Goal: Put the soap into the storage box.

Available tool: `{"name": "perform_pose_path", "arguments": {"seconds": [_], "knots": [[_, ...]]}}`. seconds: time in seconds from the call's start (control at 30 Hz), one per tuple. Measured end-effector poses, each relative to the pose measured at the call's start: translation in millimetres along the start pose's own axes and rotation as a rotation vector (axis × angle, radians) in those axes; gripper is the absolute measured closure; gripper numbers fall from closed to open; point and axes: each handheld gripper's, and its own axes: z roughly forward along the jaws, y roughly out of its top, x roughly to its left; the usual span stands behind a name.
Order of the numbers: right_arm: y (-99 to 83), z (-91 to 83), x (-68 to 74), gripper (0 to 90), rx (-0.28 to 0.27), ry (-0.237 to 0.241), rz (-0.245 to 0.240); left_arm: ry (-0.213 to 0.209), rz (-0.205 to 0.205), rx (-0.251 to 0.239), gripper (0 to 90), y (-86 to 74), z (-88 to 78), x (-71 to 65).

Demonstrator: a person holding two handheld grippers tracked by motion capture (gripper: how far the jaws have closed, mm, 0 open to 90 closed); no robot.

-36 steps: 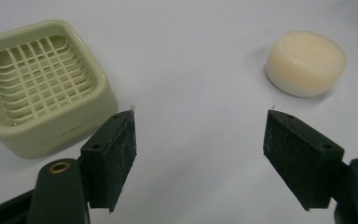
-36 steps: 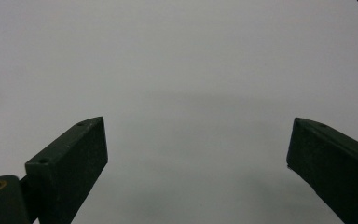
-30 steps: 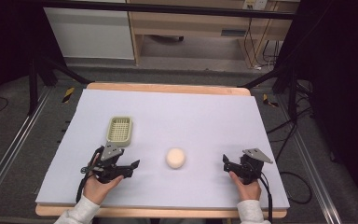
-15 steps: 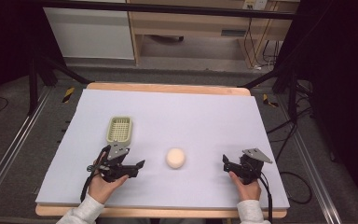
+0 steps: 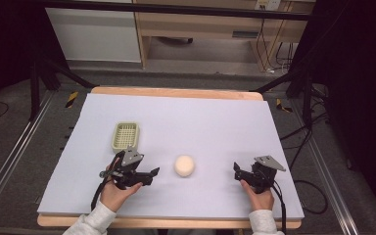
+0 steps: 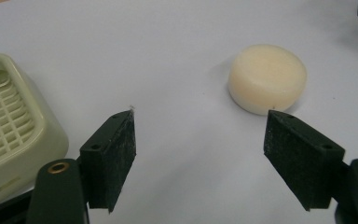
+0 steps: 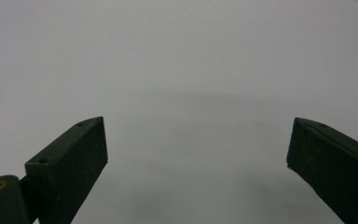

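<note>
A round cream soap bar (image 5: 184, 165) (image 6: 266, 78) lies on the white table sheet (image 5: 200, 122), near its front middle. A pale green slatted soap dish (image 5: 126, 135) (image 6: 9, 130) sits to the left of it, a little farther back. My left gripper (image 5: 152, 173) (image 6: 199, 119) is open, held low just left of the soap, which lies ahead of its right jaw without touching it. The dish is beside its left jaw. My right gripper (image 5: 237, 172) (image 7: 198, 126) is open near the front right, over bare sheet, with nothing between its jaws.
The wooden table edge (image 5: 176, 92) runs along the back. Behind it stand a white cabinet (image 5: 95, 34) and a wooden shelf (image 5: 200, 29). Cables (image 5: 303, 142) hang off the right side, and dark stand legs (image 5: 49, 73) flank the table.
My left gripper has moved a little to the right, closer to the soap. The right gripper, the soap and the dish have stayed put.
</note>
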Motion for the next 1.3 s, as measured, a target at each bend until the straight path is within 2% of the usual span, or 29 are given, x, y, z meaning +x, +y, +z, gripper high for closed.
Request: {"name": "perform_pose_path", "arguments": {"seconds": [0.57, 1.13, 1.3], "knots": [[-0.1, -0.1, 0.7, 5.4, -0.002, 0.001, -0.006, -0.033, 0.027, -0.003, 23.8, 19.3, 11.5, -16.0], [-0.1, 0.0, 1.1, 5.4, 0.0, 0.002, -0.009, -0.064, 0.03, -0.011, 23.0, 40.7, 28.0, -27.4], [0.0, 0.1, 1.1, 5.4, 0.002, 0.004, -0.01, -0.071, 0.016, -0.01, 23.0, 44.2, 35.4, -30.1]]}}
